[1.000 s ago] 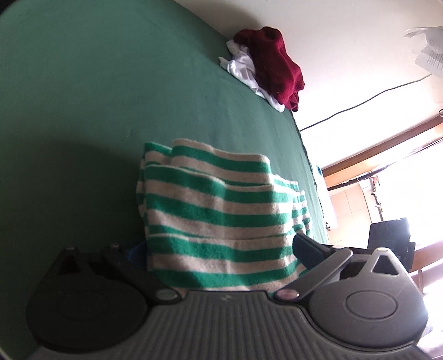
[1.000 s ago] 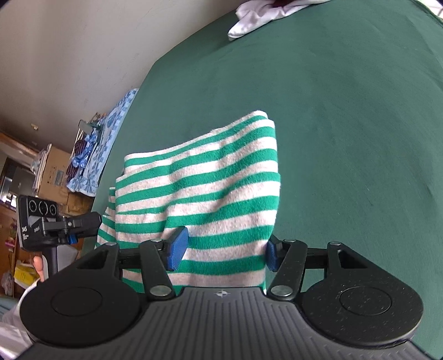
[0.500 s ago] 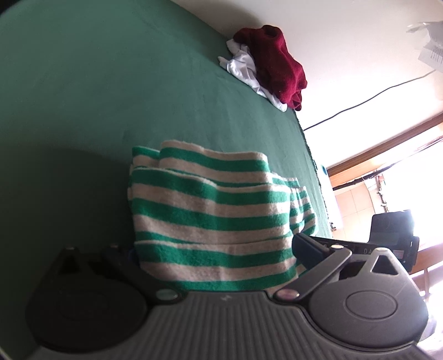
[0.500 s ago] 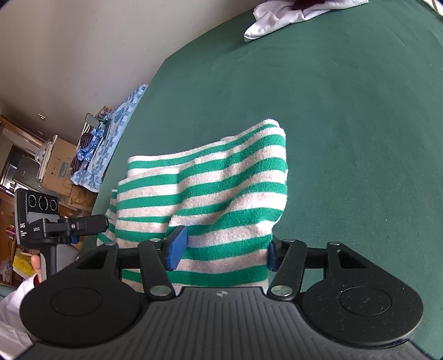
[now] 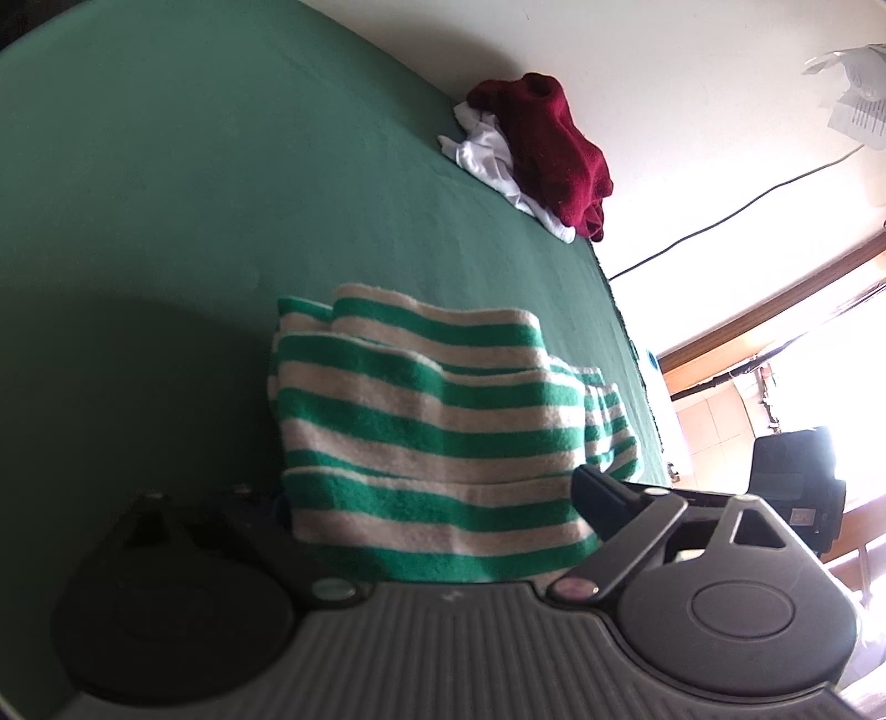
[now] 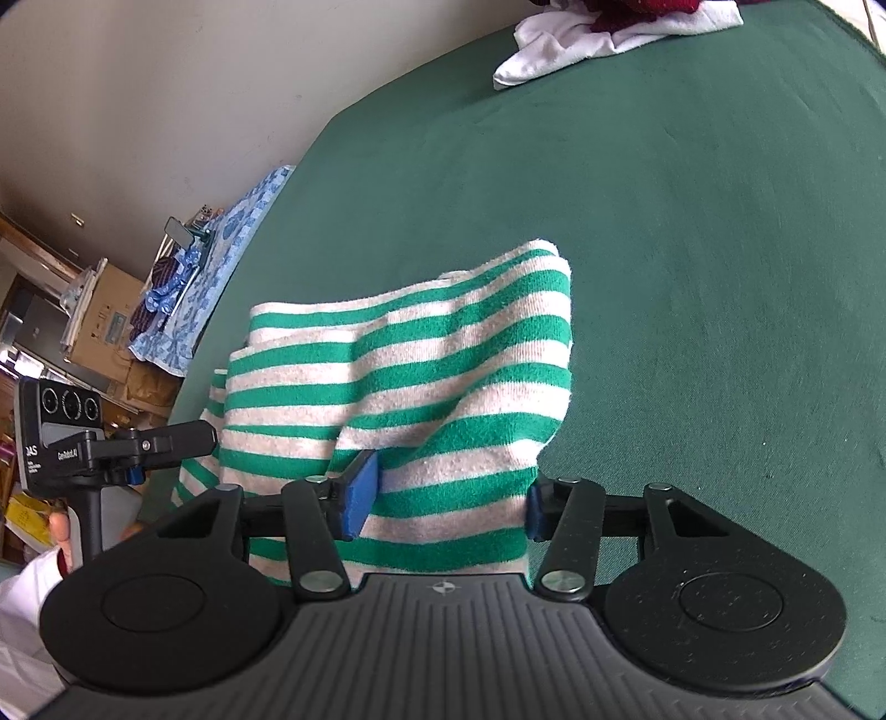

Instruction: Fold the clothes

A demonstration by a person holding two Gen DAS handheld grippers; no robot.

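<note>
A green-and-white striped garment (image 5: 432, 432) lies folded in layers on the green table cover (image 5: 221, 194); it also shows in the right wrist view (image 6: 421, 399). My left gripper (image 5: 437, 509) stands wide open, with the near edge of the cloth lying between its fingers. My right gripper (image 6: 448, 498) is also open, its blue pads (image 6: 361, 493) either side of the cloth's near edge. The left gripper shows at the left of the right wrist view (image 6: 127, 443).
A dark red garment (image 5: 554, 155) on a white one (image 5: 487, 155) lies at the far edge of the table, also in the right wrist view (image 6: 598, 50). A blue patterned cloth (image 6: 210, 260) and cardboard boxes (image 6: 105, 321) lie beyond the left table edge.
Both grippers have pushed the striped garment a little forward across the table; the far pile looks nearer. The jaws stay wide apart.
</note>
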